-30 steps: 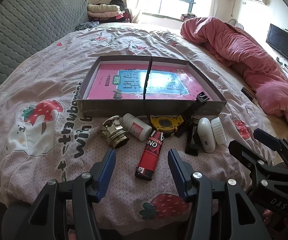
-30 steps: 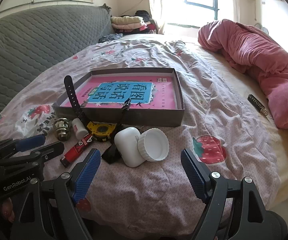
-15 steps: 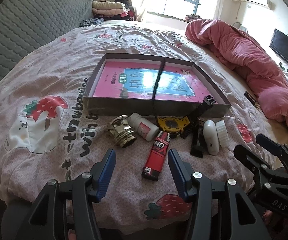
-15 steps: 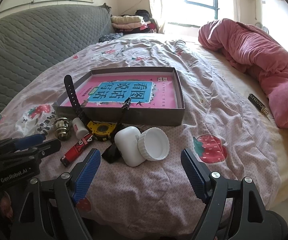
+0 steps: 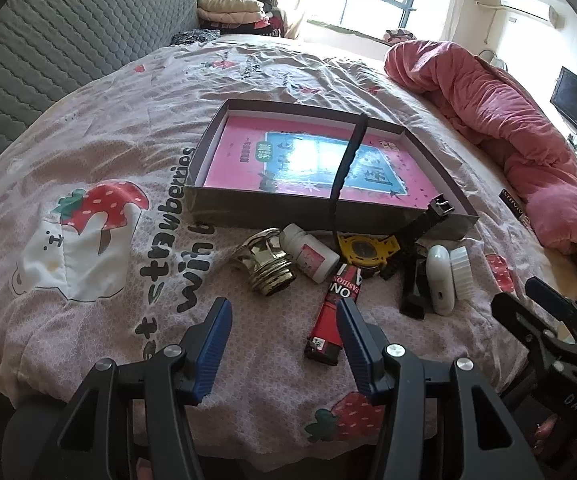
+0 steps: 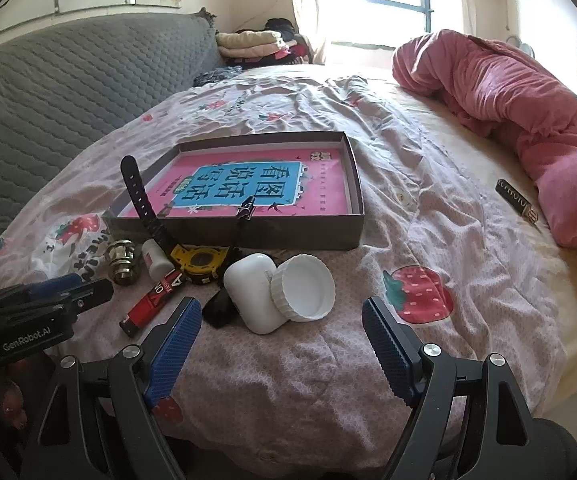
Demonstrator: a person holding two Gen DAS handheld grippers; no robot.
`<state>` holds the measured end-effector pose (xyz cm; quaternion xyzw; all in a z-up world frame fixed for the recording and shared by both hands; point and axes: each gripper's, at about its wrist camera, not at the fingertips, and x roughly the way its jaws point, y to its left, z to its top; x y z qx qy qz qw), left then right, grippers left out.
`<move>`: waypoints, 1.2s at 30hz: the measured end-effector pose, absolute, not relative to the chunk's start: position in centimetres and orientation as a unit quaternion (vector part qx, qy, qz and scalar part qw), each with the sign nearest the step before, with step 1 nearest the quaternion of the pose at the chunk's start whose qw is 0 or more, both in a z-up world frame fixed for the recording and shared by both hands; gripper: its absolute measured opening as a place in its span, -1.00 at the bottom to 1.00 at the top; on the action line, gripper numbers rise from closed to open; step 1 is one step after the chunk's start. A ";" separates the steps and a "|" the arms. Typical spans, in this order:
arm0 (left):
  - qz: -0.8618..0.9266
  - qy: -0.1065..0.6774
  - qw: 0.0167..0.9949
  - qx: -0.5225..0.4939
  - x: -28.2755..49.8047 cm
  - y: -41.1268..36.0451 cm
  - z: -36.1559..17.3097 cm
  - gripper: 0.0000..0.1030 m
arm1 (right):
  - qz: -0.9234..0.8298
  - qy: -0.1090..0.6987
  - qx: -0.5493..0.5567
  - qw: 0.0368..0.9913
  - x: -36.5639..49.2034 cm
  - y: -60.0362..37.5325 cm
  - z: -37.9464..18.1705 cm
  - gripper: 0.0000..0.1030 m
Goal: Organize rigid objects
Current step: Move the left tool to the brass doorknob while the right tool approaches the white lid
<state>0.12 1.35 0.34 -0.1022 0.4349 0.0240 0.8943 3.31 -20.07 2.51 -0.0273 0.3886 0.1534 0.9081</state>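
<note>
I see a bed covered by a strawberry-print sheet, with a rumpled pink duvet along its right side and a grey quilted headboard to the left. A small dark labelled item lies apart beside the duvet.

A shallow dark box sits mid-bed with a pink and blue book flat inside it. Just in front of its near wall lies a tight cluster: a gold threaded fitting, a small white bottle touching it, a yellow watch whose black strap rises over the box wall, a red lighter, a black clip-like piece, a white earbud case and a white ribbed lid leaning against that case.

My left gripper is spread wide and grips nothing; the lighter's near end lies just inside its right finger, the gold fitting ahead between the fingers. My right gripper is likewise wide apart and empty; the earbud case and lid lie just ahead, between its fingers, untouched. The black piece sits just beyond the left finger's tip. Each gripper appears at the edge of the other's view, flanking the cluster.
</note>
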 end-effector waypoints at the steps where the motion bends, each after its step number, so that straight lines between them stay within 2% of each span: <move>1: 0.024 0.436 0.894 -0.103 0.2 1.4 0.2 0.04 | 0.152 0.389 -0.026 0.908 3.4 -20.2 2.5 0.61; 36: 0.023 0.450 0.885 -0.118 3.2 2.6 -2.3 0.05 | 0.117 0.462 0.003 0.879 9.5 -21.7 -2.0 0.61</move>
